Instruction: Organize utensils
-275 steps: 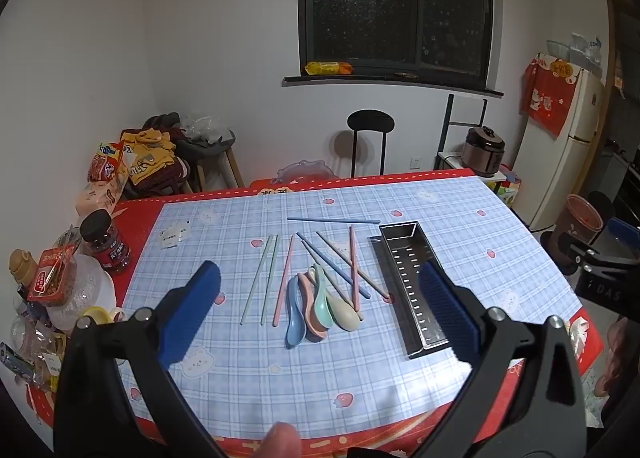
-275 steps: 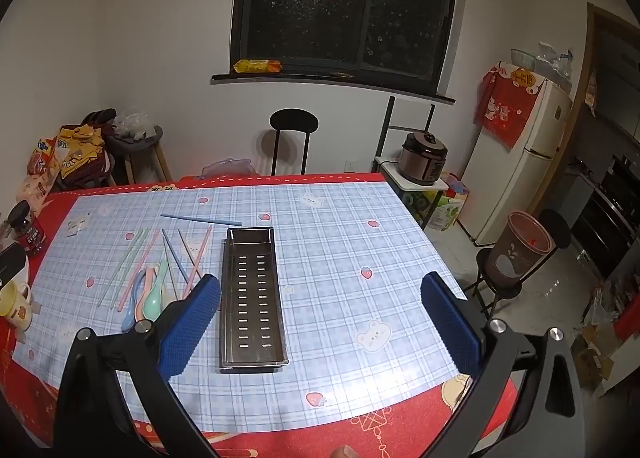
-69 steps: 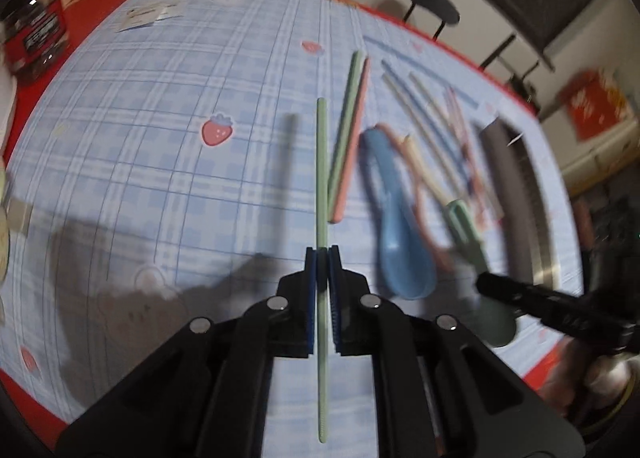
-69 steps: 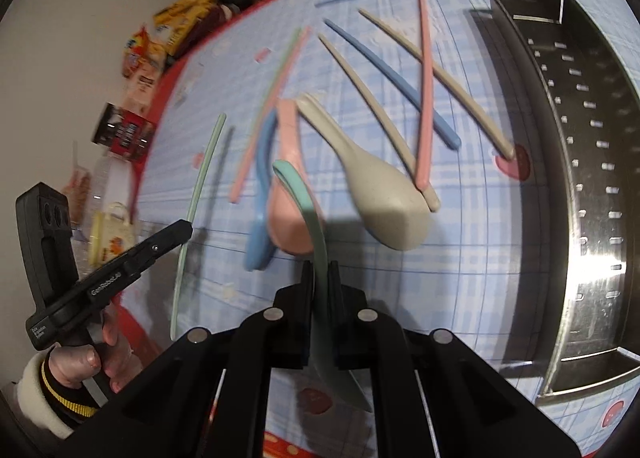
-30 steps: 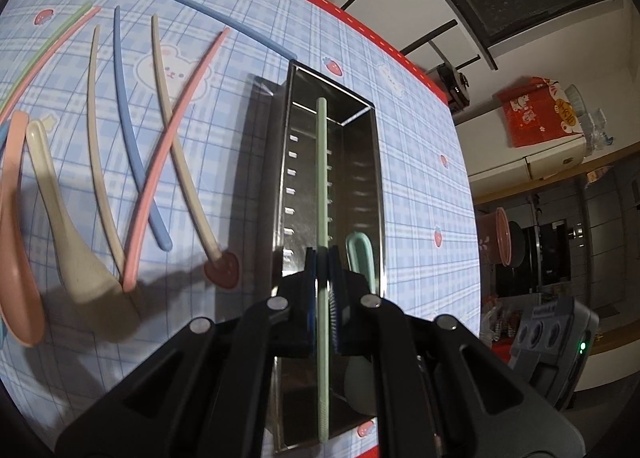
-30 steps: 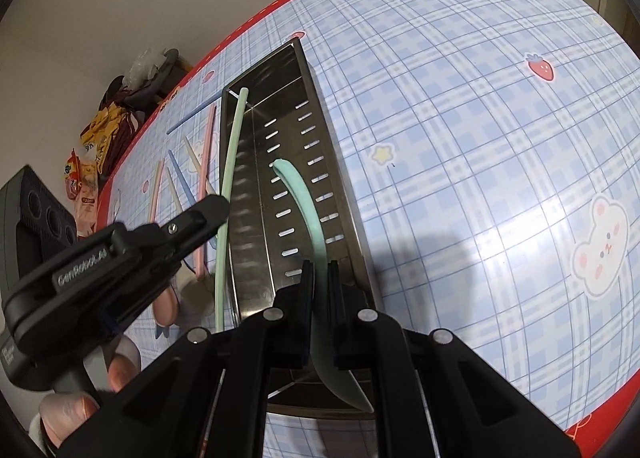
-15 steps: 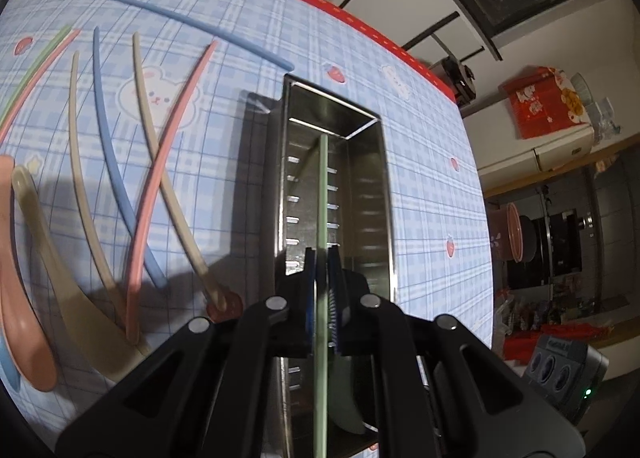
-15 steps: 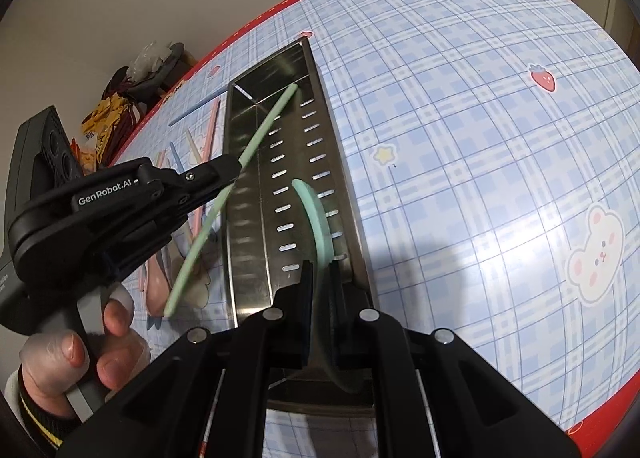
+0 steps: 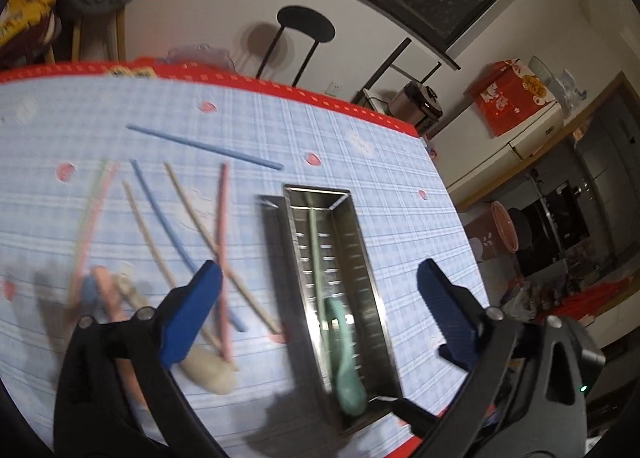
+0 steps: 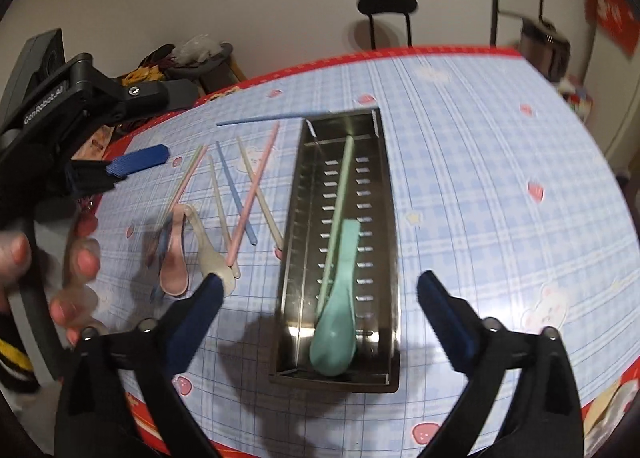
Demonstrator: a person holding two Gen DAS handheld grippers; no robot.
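Observation:
A steel tray (image 10: 390, 218) lies lengthwise on the checked tablecloth. In it rest a green chopstick (image 10: 340, 194) and a green spoon (image 10: 336, 330), also seen as the chopstick (image 9: 316, 250) and spoon (image 9: 346, 370) in the left wrist view. My right gripper (image 10: 320, 278) hovers above the tray's near end, jaws opening wide, nothing between the pads. My left gripper (image 9: 319, 264) hangs over the tray (image 9: 372, 266) too, jaws opening and empty; one of its blue pads (image 10: 136, 164) shows at the left. Loose chopsticks (image 10: 240, 194), a pink spoon (image 10: 174, 262) and a beige spoon (image 10: 212, 254) lie left of the tray.
A person's hand (image 10: 76, 258) grips the left tool at the table's left side. A black chair (image 10: 386, 4) stands behind the far edge. A rice cooker (image 9: 418, 106) and a brown bin (image 9: 496, 234) are off to the right. The red table border runs close below.
Both grippers went from shut to wide open, letting the green chopstick and the green spoon drop into the tray. Both have risen and pulled back from it.

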